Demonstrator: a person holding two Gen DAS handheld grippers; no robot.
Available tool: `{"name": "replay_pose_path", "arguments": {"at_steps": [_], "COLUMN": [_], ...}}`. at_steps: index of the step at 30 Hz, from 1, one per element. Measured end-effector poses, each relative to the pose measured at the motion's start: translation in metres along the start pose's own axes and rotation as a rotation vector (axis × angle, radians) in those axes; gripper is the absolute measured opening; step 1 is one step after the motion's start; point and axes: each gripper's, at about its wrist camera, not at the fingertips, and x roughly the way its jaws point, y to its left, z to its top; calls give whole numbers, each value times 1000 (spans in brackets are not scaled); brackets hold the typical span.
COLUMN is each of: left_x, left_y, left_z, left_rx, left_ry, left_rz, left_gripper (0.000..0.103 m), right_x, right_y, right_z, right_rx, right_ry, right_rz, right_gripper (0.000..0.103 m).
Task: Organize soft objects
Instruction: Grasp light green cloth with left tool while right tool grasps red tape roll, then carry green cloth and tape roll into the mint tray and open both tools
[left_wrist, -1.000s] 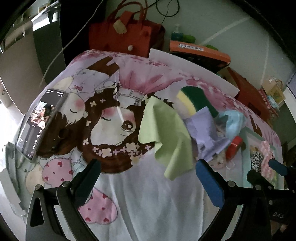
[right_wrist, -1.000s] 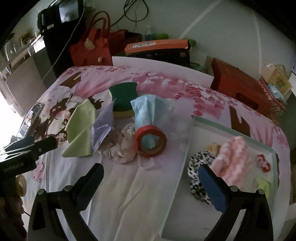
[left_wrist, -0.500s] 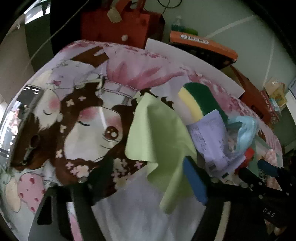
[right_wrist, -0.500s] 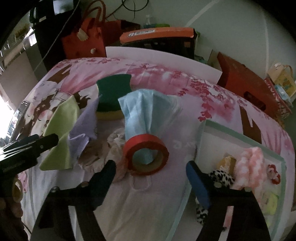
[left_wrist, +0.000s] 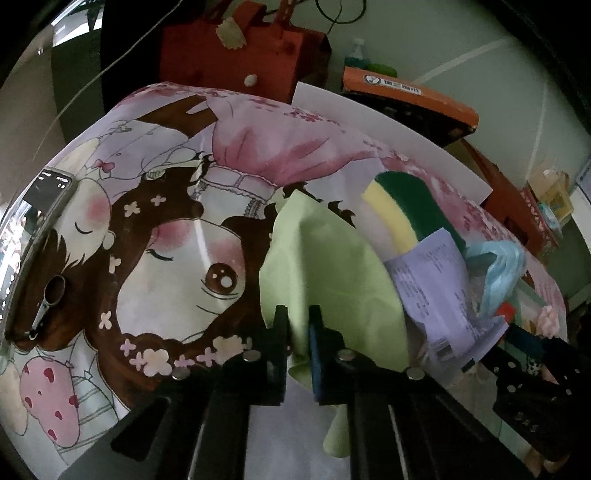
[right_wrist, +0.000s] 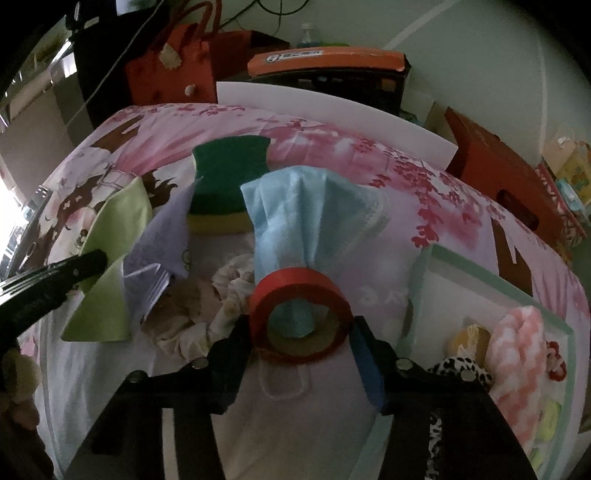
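Green cloth (left_wrist: 332, 266) sits at the 9 o'clock edge of the pile on the printed bedsheet (left_wrist: 155, 229), and the left gripper (left_wrist: 297, 332) has its fingers nearly together with a fold of that cloth pinched between them; the rest of the cloth drapes loose below the grip. Right gripper (right_wrist: 301, 332) is partly open, fingers bracketing the red tape roll (right_wrist: 299, 314) on both sides; looks in contact or just off it, cannot tell if it's actually clamped. A blue face mask (right_wrist: 306, 218) is threaded through the roll and fans out toward 12 o'clock. Sponge (right_wrist: 229, 173) lies behind at 11 o'clock, lilac paper (right_wrist: 162, 236) and a cream scrunchie (right_wrist: 207, 314) between cloth and tape. Tray (right_wrist: 424, 280) at 3 o'clock of the right view already holds a pink fluffy item (right_wrist: 517, 343) and a leopard scrunchie (right_wrist: 458, 369). My read: grasp step on two items at once, sorting partway done. Next move probably calls for lifting the cloth clear without dragging the paper, which overlaps it, then carrying it across to the tray. Tape is rigid and the mask will likely trail with it, so watch that.
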Motion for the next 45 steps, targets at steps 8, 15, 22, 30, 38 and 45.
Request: {"name": "replay_pose_path", "arguments": {"at_steps": [8, 15, 22, 30, 38, 45], "left_x": [-1, -9, -27, -55, -106, -148], "left_y": [3, 6, 4, 0, -15, -35], "left_z": [-2, -1, -3, -8, -5, -5], "left_rx": [-8, -11, -9, -3, 29, 80], "left_ry": [-31, -49, -65, -71, -125, -171], "left_rz": [-27, -56, -91, -132, -146, -141], "left_gripper": [6, 3, 3, 2, 2, 2], "right_x": [2, -4, -23, -58, -100, -138], "right_y": [0, -2, -8, -12, -25, -46], "right_z": [1, -1, -8, -16, -28, -40], "right_rx": [13, 34, 75, 99, 143, 204], "right_ry": [-13, -10, -13, -33, -69, -116], "right_rz": [-9, -8, 22, 40, 54, 62], "right_gripper": [55, 54, 54, 54, 54, 54]}}
